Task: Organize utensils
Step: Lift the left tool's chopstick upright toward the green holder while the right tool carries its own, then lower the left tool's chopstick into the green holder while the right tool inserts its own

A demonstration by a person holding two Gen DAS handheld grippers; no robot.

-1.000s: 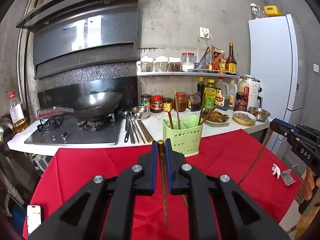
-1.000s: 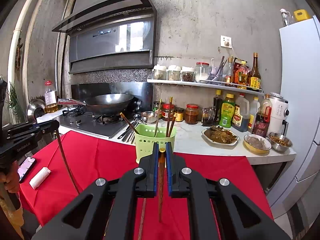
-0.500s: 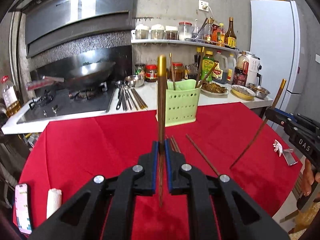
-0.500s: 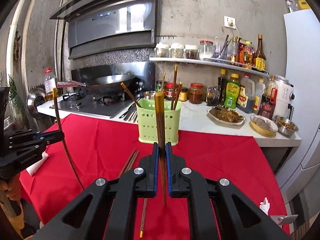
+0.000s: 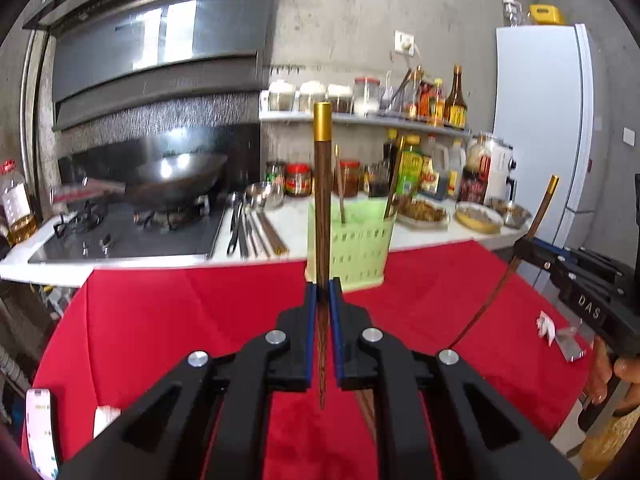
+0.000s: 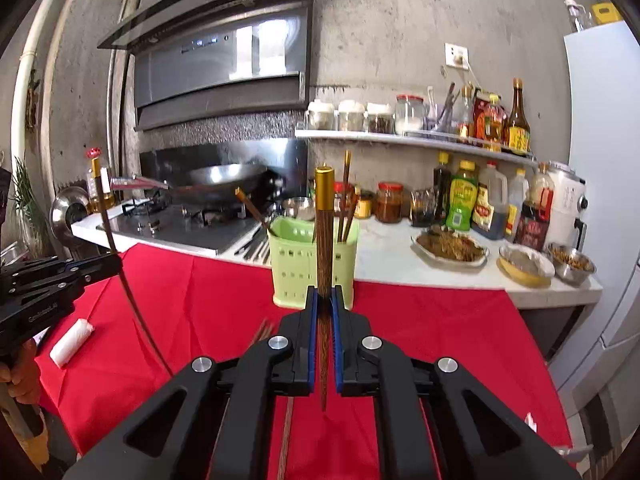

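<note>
Left tool grips upright chopstick; right tool grips another chopstick; green holder behind, on bench.

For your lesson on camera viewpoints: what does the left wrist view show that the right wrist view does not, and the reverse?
Only the left wrist view: a white-cased phone at the table edge and the right gripper from the side. Only the right: a white paper roll and the left gripper. Both: the pale green perforated utensil holder on the red tablecloth, and jaws shut on a gold-capped wooden chopstick.
</note>
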